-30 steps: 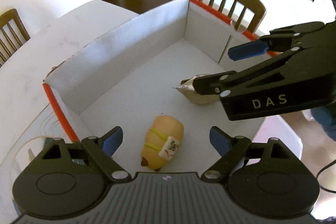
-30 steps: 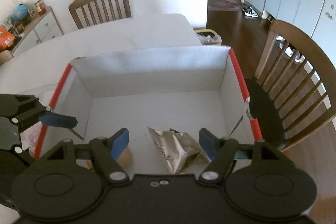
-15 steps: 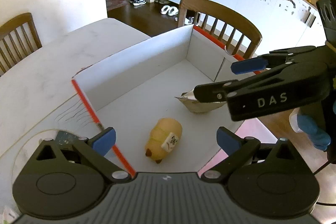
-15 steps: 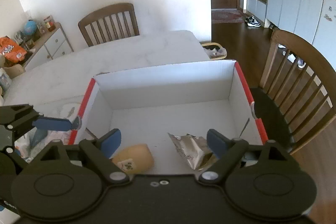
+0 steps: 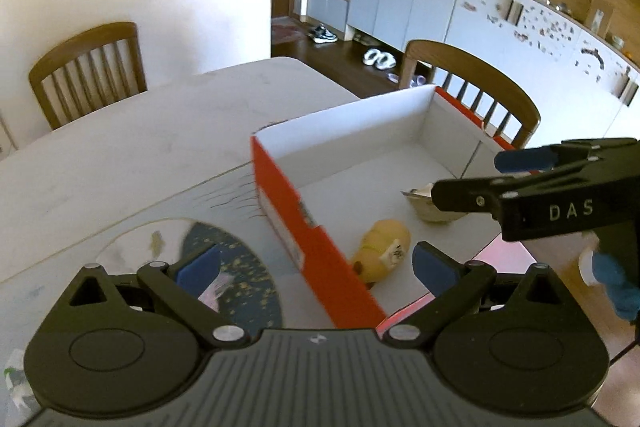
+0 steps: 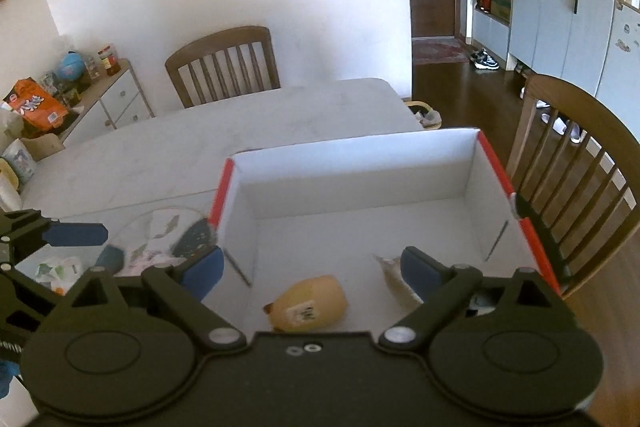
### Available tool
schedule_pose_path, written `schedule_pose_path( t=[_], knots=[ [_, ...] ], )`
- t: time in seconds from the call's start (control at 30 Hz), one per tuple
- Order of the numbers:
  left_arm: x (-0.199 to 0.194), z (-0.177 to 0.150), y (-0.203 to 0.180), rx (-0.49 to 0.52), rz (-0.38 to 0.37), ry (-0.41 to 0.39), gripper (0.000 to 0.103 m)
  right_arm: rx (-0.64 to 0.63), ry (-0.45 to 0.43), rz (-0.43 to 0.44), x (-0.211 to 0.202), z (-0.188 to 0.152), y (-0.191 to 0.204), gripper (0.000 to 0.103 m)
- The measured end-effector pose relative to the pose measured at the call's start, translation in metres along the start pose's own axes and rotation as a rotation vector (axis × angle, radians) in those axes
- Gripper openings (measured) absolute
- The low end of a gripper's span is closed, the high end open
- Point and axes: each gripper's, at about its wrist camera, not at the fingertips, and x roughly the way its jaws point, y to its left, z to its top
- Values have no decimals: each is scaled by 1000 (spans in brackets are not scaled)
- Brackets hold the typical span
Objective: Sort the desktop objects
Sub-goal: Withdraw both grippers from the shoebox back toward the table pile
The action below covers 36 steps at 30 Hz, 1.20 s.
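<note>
Two sorted items: a yellow plush toy (image 6: 306,303) and a crumpled foil wrapper (image 6: 396,281) lie apart on the floor of the box, toy toward 7 o'clock, wrapper toward 5 o'clock in the right wrist view.
Why there: both sit loose near the box's near wall, which looks like the result of being dropped in, so this part of the sorting seems done.
Box: a white-lined cardboard box (image 6: 472,163) with red outer walls stands on the tabletop (image 6: 168,155), its open top up so things can go in from above.
Right tool: the right tool (image 6: 310,273) hangs above the box's near edge; its jaws are opening and nothing is pressed between them, the toy and wrapper lying below.
Left tool: the left tool (image 5: 316,269) is spread fully and grasps nothing; it straddles the box's red side wall at 12 o'clock, one finger over the tabletop.
Left to sort: a dark speckled plate-like disc (image 5: 236,267) and small packets (image 6: 56,269) lie outside the box at 9 o'clock; what they are exactly is too blurred to tell.
</note>
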Motion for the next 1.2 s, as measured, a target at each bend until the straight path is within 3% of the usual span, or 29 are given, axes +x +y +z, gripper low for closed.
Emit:
schedule_pose_path(
  t=[0.5,1.2],
  knots=[
    [-62,-49,52,-56,64,-82,103,-62,-25,63,-9,-16,79,97],
    [-116,-115,151,-234,188,-135,103,-169,-12,134,2,-40,168,97]
  ],
)
